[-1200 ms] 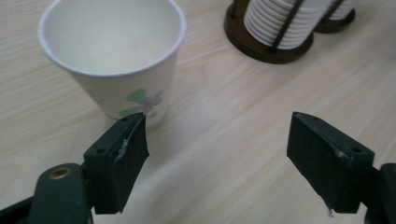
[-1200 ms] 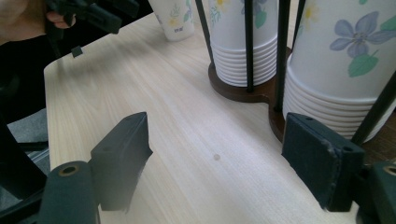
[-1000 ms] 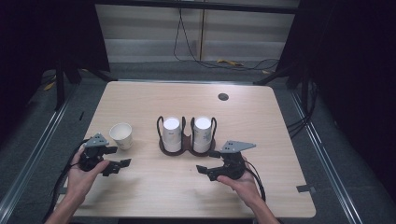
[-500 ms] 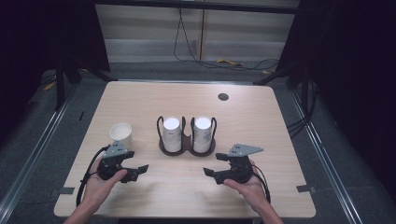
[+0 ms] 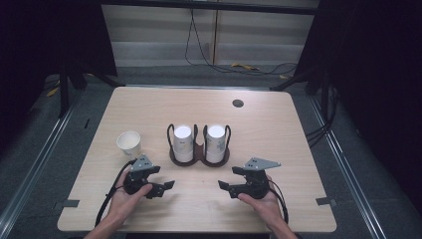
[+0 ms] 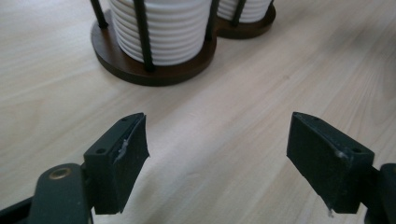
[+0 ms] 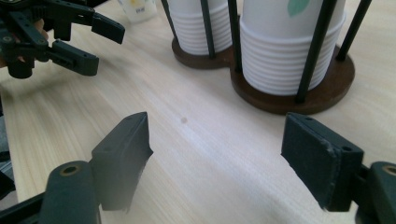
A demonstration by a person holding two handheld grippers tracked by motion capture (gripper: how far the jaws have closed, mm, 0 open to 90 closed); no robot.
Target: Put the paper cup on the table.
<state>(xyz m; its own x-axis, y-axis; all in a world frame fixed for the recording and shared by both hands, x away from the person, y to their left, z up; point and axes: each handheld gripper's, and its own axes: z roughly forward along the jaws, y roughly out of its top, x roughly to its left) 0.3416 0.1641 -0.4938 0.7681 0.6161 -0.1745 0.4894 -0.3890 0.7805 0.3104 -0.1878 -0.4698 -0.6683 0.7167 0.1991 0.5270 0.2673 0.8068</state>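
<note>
A dark wooden cup holder (image 5: 199, 158) stands mid-table with two stacks of white paper cups (image 5: 182, 142), each ringed by black rods. To its left a single paper cup (image 5: 129, 143) stands upright. My left gripper (image 5: 163, 178) is open and empty, low over the table in front of the holder's left side and pointing right. In the left gripper view the left gripper (image 6: 217, 154) faces the nearer cup stack (image 6: 159, 28). My right gripper (image 5: 228, 178) is open and points left. In its own view the right gripper (image 7: 217, 149) has just closed slightly, with nothing between the jaws.
The tabletop (image 5: 278, 129) is light wood with a round dark grommet (image 5: 238, 103) at the back right. Cables trail from both grippers toward the front edge. Dark floor and metal rails surround the table.
My left gripper has moved right and nearer the front, away from the single cup toward the holder. The right hand has barely shifted.
</note>
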